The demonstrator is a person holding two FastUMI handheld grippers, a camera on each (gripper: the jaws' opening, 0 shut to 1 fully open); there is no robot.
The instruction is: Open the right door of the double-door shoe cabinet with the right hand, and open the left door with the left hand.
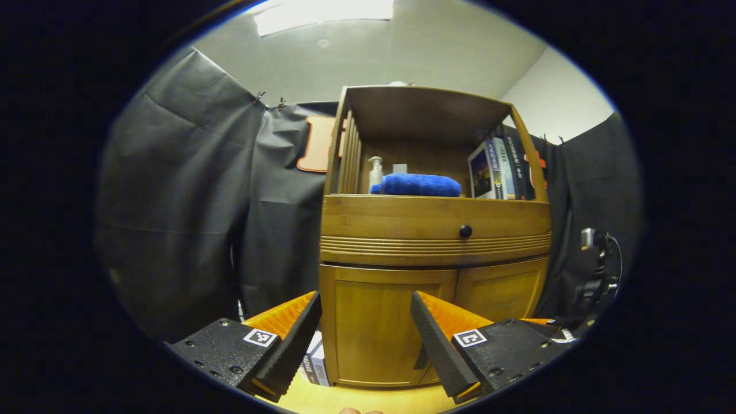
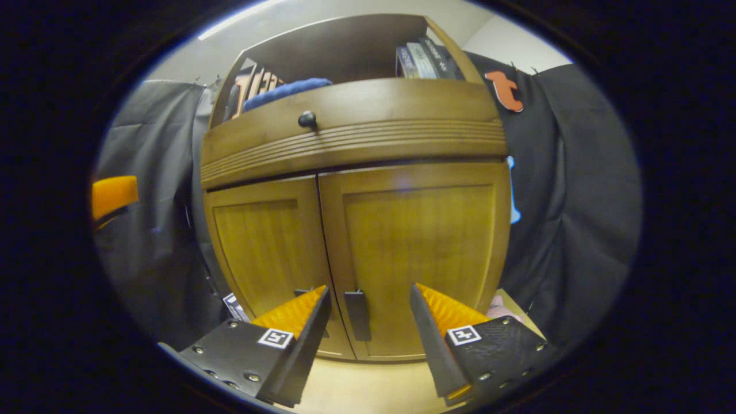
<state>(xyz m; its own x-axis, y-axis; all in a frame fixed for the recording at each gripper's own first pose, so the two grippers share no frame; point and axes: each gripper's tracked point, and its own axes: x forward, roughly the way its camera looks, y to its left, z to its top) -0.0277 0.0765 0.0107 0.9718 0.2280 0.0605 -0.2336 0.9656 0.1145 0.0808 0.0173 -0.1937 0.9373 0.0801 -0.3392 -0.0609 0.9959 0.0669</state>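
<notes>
in the left gripper view the left tongs (image 1: 365, 333) are spread wide and hold nothing, in front of the left door (image 1: 379, 328) of the cabinet (image 1: 431, 230). both doors are closed. on the shelf above lie a blue towel (image 1: 417, 185), a bottle (image 1: 375, 172) and books (image 1: 500, 169). in the right gripper view the right tongs (image 2: 368, 328) are also spread and empty, and the dark handle (image 2: 357, 315) of the right door (image 2: 420, 253) stands between their fingers, not touched. the cabinet stands on a desk (image 2: 356, 385).

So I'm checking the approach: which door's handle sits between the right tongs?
The right door's handle: it stands between the open right tongs; the left door's handle is half hidden behind one finger.
</notes>
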